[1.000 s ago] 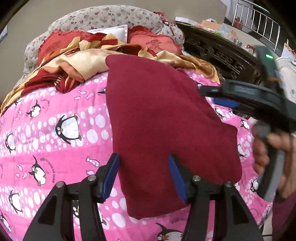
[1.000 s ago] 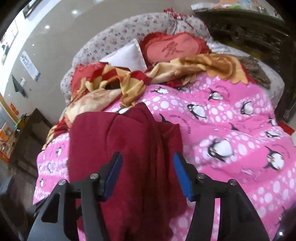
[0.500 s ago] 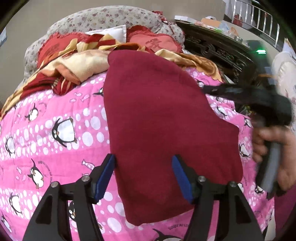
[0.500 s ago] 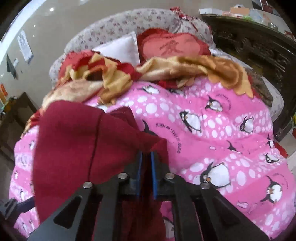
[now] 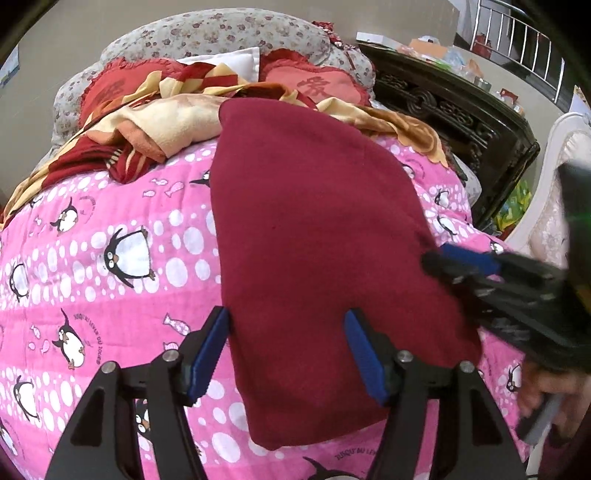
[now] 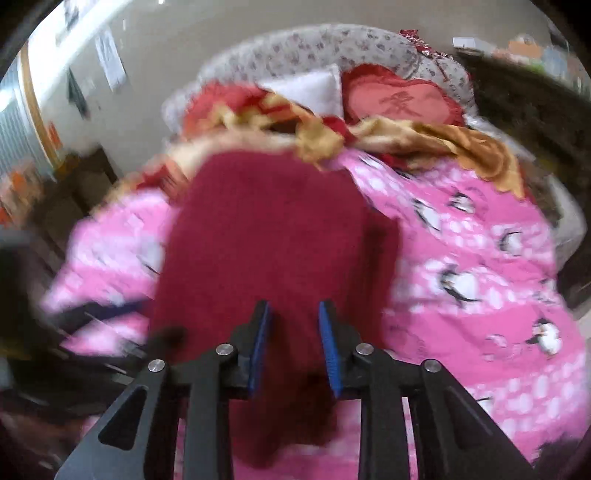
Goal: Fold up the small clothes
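A dark red garment (image 5: 317, 236) lies flat on the pink penguin quilt (image 5: 122, 258). My left gripper (image 5: 288, 350) hovers over its near left part with the jaws wide and still opening. The garment's left edge runs between the blue pads (image 5: 210, 350), which do not touch it. My right gripper (image 5: 461, 262), held by a hand (image 5: 546, 391), is at the garment's right edge. In the blurred right wrist view that gripper (image 6: 293, 343) has its jaws opening a little way. The red garment (image 6: 273, 236) shows in the gap, and the pads (image 6: 328, 347) are clear of it.
A crumpled red and yellow blanket (image 5: 155, 122) and heart-shaped red pillows (image 5: 317, 85) lie at the head of the bed, against a floral headboard (image 5: 221, 33). Dark carved wooden furniture (image 5: 454, 110) and a white chair (image 5: 554, 177) stand on the right.
The right gripper shut on a fold at the garment's edge, then parted its jaws again while swinging lower along the right edge. The left jaws widened slightly; the left hand stayed.
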The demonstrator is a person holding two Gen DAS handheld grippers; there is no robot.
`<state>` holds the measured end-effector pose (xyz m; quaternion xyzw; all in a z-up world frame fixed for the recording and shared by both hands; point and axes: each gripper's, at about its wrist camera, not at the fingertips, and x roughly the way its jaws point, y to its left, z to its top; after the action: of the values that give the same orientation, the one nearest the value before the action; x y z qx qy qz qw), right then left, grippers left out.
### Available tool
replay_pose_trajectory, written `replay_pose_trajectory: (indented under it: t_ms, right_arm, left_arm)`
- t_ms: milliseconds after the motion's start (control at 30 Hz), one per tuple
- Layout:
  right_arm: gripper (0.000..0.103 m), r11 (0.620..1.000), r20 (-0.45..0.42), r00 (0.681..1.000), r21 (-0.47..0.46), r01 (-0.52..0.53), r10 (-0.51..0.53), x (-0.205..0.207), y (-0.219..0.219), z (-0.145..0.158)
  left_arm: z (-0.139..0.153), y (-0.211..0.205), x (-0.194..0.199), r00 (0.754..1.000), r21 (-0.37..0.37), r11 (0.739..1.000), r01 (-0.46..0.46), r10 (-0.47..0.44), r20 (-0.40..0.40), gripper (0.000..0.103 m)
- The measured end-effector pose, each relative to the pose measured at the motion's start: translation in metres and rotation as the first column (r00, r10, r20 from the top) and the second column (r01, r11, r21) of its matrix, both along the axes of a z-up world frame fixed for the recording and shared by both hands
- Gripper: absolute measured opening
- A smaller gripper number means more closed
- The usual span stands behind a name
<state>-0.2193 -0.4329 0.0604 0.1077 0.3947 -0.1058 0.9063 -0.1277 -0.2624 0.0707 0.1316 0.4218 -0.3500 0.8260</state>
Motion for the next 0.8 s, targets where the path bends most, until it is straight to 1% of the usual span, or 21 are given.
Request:
replay_pose_trajectory:
  t_ms: [33,100,133,200,233,267,300,333,367,433,500,567,600,667,700,733,767,800]
  right_arm:
    - [0.026,0.999,0.001,1.000,0.042,0.011,-0.011,0.000,-0.007,-0.009]
    - [0.028,0.991,0.027,0.999,0.130,0.039,-0.043,-0.004,-0.018,-0.013]
    - [0.029,0.989,0.033,0.998,0.140,0.043,-0.048,-0.006,-0.019,-0.012]
    - [0.033,0.988,0.069,0.996,0.150,0.047,-0.058,-0.012,-0.020,-0.005]
    - [0.037,0.986,0.098,0.993,0.158,0.043,-0.059,-0.015,-0.022,-0.002]
    - [0.048,0.986,0.113,0.992,0.162,0.042,-0.061,-0.017,-0.023,-0.001]
    - [0.054,0.985,0.127,0.989,0.164,0.055,-0.077,-0.017,-0.026,0.000]
    - [0.066,0.983,0.131,0.987,0.168,0.074,-0.097,-0.016,-0.031,0.000]
    - [0.070,0.980,0.133,0.985,0.180,0.088,-0.113,-0.015,-0.035,-0.001]
    - [0.071,0.959,0.147,0.982,0.273,0.078,-0.122,-0.008,-0.048,-0.011]
    - [0.074,0.934,0.137,0.985,0.354,0.053,-0.108,0.003,-0.056,-0.023]
    - [0.076,0.913,0.132,0.987,0.408,0.034,-0.095,0.013,-0.061,-0.035]
    - [0.076,0.894,0.146,0.985,0.447,0.021,-0.096,0.017,-0.064,-0.039]
    - [0.075,0.877,0.152,0.984,0.480,0.012,-0.096,0.019,-0.065,-0.041]
    - [0.073,0.879,0.156,0.983,0.476,0.007,-0.092,0.020,-0.063,-0.041]
    - [0.060,0.882,0.161,0.983,0.471,-0.002,-0.084,0.021,-0.061,-0.039]
    - [0.047,0.884,0.166,0.983,0.467,-0.010,-0.077,0.021,-0.058,-0.036]
    - [0.044,0.893,0.162,0.984,0.450,-0.002,-0.080,0.020,-0.055,-0.032]
  left_arm:
    - [0.000,-0.001,-0.001,1.000,0.005,1.000,0.002,-0.002,0.004,0.071]
    - [0.001,0.000,-0.002,1.000,0.006,1.000,0.007,-0.008,0.007,0.071]
    - [0.002,0.001,-0.001,1.000,0.005,1.000,0.015,-0.015,-0.001,0.071]
    - [0.007,0.006,0.006,0.999,-0.027,0.999,0.029,-0.030,-0.033,0.071]
    - [0.011,0.011,0.011,0.999,-0.064,0.998,0.029,-0.032,-0.041,0.072]
    - [0.013,0.014,0.014,0.999,-0.085,0.996,0.023,-0.027,-0.042,0.077]
    - [0.013,0.018,0.020,0.999,-0.107,0.994,0.006,-0.010,-0.041,0.084]
    - [0.012,0.021,0.026,0.999,-0.122,0.992,-0.014,0.008,-0.049,0.086]
    - [0.010,0.022,0.031,0.998,-0.132,0.991,-0.022,0.013,-0.067,0.086]
    - [0.004,0.020,0.040,0.994,-0.149,0.989,-0.014,-0.003,-0.112,0.086]
    - [-0.006,0.014,0.048,0.989,-0.156,0.988,-0.005,-0.018,-0.146,0.087]
    - [-0.013,0.011,0.055,0.985,-0.174,0.985,-0.004,-0.026,-0.171,0.090]
    - [-0.015,0.011,0.057,0.984,-0.187,0.982,-0.009,-0.025,-0.179,0.092]
    - [-0.019,0.011,0.062,0.980,-0.209,0.978,-0.018,-0.024,-0.199,0.092]
    - [-0.020,0.010,0.064,0.977,-0.212,0.977,-0.017,-0.028,-0.209,0.087]
    - [-0.020,0.008,0.064,0.974,-0.218,0.976,-0.008,-0.042,-0.223,0.078]
    - [-0.020,0.005,0.063,0.967,-0.226,0.974,0.021,-0.077,-0.242,0.064]
    - [-0.016,0.005,0.061,0.972,-0.215,0.976,0.034,-0.083,-0.221,0.057]
